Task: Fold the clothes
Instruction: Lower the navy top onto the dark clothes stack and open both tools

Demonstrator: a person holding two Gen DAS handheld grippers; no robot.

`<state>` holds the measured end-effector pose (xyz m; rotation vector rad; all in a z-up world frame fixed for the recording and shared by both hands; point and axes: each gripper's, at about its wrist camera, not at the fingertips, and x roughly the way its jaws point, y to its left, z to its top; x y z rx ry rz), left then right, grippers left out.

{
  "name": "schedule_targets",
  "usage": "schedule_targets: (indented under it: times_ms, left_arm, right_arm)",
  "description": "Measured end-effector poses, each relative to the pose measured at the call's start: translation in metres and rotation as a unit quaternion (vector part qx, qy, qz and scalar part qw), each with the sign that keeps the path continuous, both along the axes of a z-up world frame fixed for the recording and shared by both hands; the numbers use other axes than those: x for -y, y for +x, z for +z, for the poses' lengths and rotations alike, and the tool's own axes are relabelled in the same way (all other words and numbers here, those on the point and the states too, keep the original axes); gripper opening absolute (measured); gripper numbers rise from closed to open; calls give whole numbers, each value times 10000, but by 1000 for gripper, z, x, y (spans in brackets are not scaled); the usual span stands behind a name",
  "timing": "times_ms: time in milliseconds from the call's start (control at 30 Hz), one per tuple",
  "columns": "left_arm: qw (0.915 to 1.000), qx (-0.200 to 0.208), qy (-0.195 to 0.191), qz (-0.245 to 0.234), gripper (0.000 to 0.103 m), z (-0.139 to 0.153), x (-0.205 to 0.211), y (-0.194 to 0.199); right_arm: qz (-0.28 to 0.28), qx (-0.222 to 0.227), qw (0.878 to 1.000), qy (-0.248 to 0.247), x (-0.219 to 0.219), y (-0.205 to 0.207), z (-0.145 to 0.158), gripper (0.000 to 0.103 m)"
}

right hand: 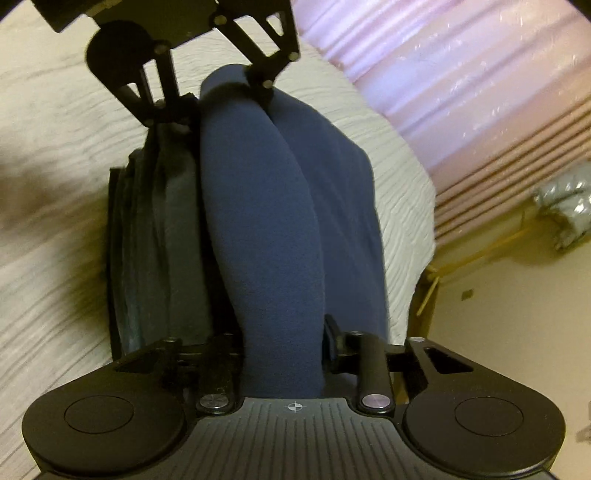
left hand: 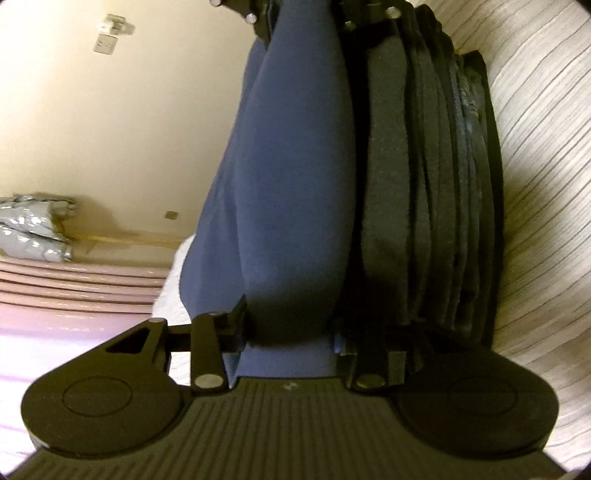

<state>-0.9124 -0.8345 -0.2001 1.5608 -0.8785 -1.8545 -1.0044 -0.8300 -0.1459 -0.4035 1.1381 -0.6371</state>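
left wrist view: my left claw (left hand: 291,332) is pinching the end of a folded blue garment (left hand: 288,177), which sits against a stack of dark folded clothes (left hand: 424,192) on the pale striped bedcover (left hand: 535,147). the right claw (left hand: 317,18) shows at the far end, gripping the same bundle.

right wrist view: my right claw (right hand: 284,350) is clamped on the thick blue roll (right hand: 266,221), with the dark stack (right hand: 159,240) just beside it on the bedcover (right hand: 55,258); the left claw (right hand: 218,99) holds the opposite end. the frame is a little blurred.

my judgement: the blue piece is either being laid onto the stack or being lifted off it. either way i'd keep both grips even, hold the two ends level so the fold doesn't sag open, and keep its edges square with the stack.
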Motion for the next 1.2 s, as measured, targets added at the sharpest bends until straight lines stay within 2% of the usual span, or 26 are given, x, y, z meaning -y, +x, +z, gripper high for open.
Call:
schedule_targets:
  times_ms: [167, 233, 300, 333, 367, 400, 500, 600, 700, 867, 1033, 1067, 1100, 1133, 1200]
  left_arm:
    - [9998, 34, -120, -137, 41, 4, 0, 2]
    - [9998, 37, -146, -89, 36, 3, -2, 3]
    - [9997, 19, -238, 2, 33, 1, -2, 0]
    - [9993, -6, -365, 71, 32, 0, -2, -1]
    - [9986, -30, -497, 155, 32, 0, -3, 1]
    - [9980, -61, -585, 252, 32, 1, -6, 1]
    - [9975, -71, -520, 477, 32, -8, -12, 0]
    - [9976, 17, -548, 431, 33, -16, -14, -3]
    - [9975, 106, -576, 385, 35, -25, -15, -6]
    - [9976, 239, -596, 278, 37, -34, -20, -6]
    - [9976, 192, -531, 392, 36, -34, -19, -8]
    - [9977, 171, -505, 425, 36, -34, -18, -9]
    - [9976, 132, -480, 485, 36, -32, -18, -9]
    - [9973, 77, -455, 571, 36, -28, -18, -9]
    - [9962, -24, -443, 752, 36, -26, -19, -8]
  right_arm:
    - [-228, -11, 9997, -51, -13, -6, 8, 38]
    - [-290, 10, 9996, -43, -20, -4, 13, 38]
    - [-396, 124, 9991, 38, -5, 5, 10, 37]
    - [-384, 135, 9992, -21, -2, 9, 11, 29]
    - [-344, 126, 9993, -121, -1, 12, 12, 27]
    - [-296, 177, 9991, -231, 0, 14, 16, 27]
    - [-101, 282, 9988, -377, -1, 16, 18, 27]
    - [116, -42, 9994, -308, -5, 12, -5, 28]
    - [117, -227, 9991, -352, -9, 6, -17, 31]
    - [-244, -229, 9985, -429, -23, -2, -5, 48]
    - [-499, -288, 9977, -367, -31, -23, -5, 48]
    - [-548, -299, 9974, -352, -33, -27, -5, 40]
    - [-597, -311, 9972, -337, -34, -32, -5, 25]
    - [-583, -364, 9968, -419, -32, -34, -3, 15]
    - [-538, -442, 9954, -662, -28, -37, 3, 14]
